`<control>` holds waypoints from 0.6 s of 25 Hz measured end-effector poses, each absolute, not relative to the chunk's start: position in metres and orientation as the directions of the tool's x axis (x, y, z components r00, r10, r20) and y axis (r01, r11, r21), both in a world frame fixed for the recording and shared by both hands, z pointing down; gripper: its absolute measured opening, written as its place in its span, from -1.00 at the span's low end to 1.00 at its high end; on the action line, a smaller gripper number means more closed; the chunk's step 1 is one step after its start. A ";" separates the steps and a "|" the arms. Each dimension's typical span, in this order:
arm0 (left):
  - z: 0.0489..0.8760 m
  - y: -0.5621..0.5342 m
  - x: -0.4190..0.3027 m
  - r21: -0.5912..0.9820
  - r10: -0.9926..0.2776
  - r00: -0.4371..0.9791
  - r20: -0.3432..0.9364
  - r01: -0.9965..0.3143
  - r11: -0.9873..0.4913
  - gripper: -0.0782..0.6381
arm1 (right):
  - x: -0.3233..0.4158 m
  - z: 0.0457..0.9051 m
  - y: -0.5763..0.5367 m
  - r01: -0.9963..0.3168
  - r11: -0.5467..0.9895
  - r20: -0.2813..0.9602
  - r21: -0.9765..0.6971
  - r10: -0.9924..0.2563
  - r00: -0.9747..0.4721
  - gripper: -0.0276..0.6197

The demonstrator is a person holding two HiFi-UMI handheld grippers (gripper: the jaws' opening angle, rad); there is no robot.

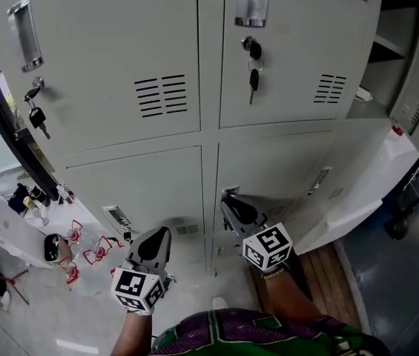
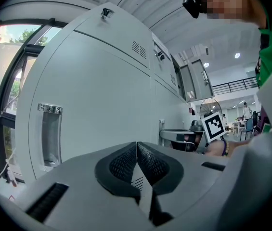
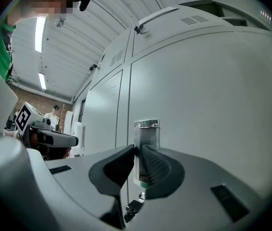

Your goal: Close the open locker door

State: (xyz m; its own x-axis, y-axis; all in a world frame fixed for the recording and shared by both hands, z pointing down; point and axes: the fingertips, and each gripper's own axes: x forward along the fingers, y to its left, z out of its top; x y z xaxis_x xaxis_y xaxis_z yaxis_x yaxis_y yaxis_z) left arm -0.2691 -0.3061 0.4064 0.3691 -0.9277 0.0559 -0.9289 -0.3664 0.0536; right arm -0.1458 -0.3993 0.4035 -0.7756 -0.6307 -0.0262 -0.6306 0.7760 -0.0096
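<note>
Grey lockers [image 1: 98,58]: left tongs [image 2: 136,146] clamped shut, empty, held level before the lower-left door [image 1: 142,188]. Right tongs [image 3: 138,153], level too, a slit apart, pinch the handle [image 3: 147,125] of the lower-middle door [image 1: 276,165], which looks near flush. Likely the last push: press straight in till it seats. Far right, at the bank's top corner, an end locker [image 1: 387,47] gapes open, shelf showing.
</note>
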 end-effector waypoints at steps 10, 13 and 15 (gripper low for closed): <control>0.411 -0.296 -0.269 0.058 -0.925 0.375 0.063 -0.927 -0.371 -0.72 | -0.126 0.393 -0.398 -0.679 0.734 -0.060 0.014 -0.677 -0.734 -0.81; 0.411 -0.291 -0.267 0.058 -0.923 0.379 0.064 -0.925 -0.375 -0.72 | -0.120 0.391 -0.396 -0.695 0.719 -0.060 0.015 -0.693 -0.719 -0.87; 0.412 -0.287 -0.267 0.059 -0.923 0.380 0.065 -0.925 -0.376 -0.72 | -0.117 0.391 -0.393 -0.704 0.710 -0.059 0.022 -0.702 -0.710 -0.92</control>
